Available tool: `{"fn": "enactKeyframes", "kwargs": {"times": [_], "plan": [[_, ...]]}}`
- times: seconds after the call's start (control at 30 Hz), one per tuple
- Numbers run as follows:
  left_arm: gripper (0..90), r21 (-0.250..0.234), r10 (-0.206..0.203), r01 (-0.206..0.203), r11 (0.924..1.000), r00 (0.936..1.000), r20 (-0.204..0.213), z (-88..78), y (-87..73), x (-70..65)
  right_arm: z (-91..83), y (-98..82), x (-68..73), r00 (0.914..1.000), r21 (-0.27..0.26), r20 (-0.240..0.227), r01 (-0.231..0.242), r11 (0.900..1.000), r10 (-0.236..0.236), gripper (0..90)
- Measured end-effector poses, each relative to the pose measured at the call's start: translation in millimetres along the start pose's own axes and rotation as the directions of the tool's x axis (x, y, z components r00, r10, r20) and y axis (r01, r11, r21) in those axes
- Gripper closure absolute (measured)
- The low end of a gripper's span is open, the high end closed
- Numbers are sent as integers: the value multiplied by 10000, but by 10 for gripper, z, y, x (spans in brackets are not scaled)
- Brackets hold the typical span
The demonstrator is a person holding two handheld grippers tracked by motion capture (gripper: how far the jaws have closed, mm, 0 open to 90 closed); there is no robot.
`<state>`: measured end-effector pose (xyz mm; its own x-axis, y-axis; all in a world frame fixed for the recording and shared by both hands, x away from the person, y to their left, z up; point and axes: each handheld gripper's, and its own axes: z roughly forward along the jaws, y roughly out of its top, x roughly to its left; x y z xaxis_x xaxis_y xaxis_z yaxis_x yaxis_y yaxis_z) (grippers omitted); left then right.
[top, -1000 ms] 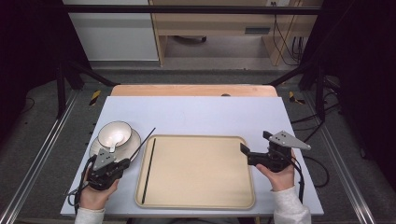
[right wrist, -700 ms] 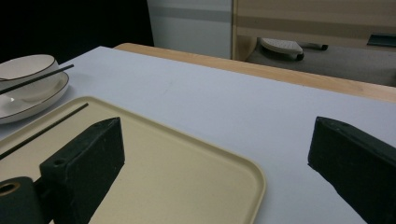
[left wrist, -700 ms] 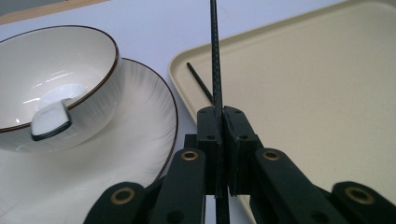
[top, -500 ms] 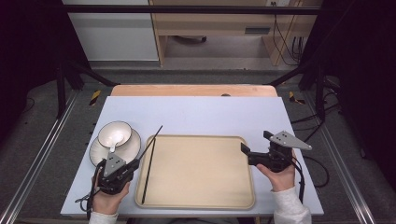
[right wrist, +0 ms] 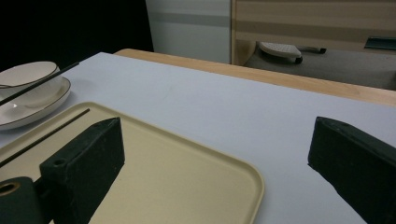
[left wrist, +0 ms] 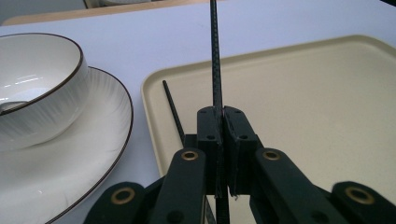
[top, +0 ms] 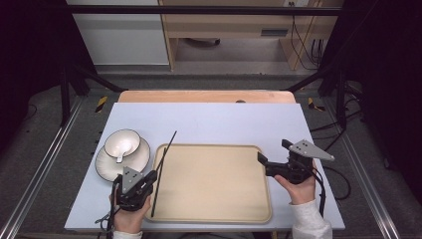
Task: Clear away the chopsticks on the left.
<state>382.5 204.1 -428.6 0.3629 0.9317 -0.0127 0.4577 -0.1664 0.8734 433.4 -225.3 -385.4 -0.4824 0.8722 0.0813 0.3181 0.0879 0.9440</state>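
— Looking at the left gripper, what is it holding?

— Its jaws are pressed together on a thin black chopstick. From the left gripper view, the stick runs straight up between the two pads and away over the bench.

— Where does that chopstick sit over the bench?

— From above, it slants from the near left edge of the tan tray up past the tray's far left corner, with its far tip over the pale bench top. A second chopstick lies just inside the tray's left rim, close beside the held one.

— And what is to the left of it?

— A white bowl with a dark rim sits on a white plate, just beside the tray. Something pale lies in the bowl; I cannot tell what it is.

— What about the right gripper?

— Its jaws stand wide apart with nothing between them. It hovers at the tray's right edge, held in the person's right hand. In the right gripper view, the tray's corner and bare bench show between the two black jaws.
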Motion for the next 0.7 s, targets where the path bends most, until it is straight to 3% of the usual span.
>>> {"fn": "enactKeyframes", "kwargs": {"times": [0.43, 0.6, 0.7], "plan": [[856, -610, -903, 880, 9943, 9952, -365, -1, -106, -200, -17, 7, -15, 10000, -65, -10, -85, 9999, 85, 39], [856, -795, -1458, 1424, 9866, 9886, -385, 5, -192, -220, 0, 0, -5, 10000, 5, -38, -53, 10000, 53, 39], [856, -845, -1423, 1369, 9870, 9880, -606, 28, -247, -260, 6, -1, 1, 10000, 27, -60, 8, 10000, -8, 39]]}}
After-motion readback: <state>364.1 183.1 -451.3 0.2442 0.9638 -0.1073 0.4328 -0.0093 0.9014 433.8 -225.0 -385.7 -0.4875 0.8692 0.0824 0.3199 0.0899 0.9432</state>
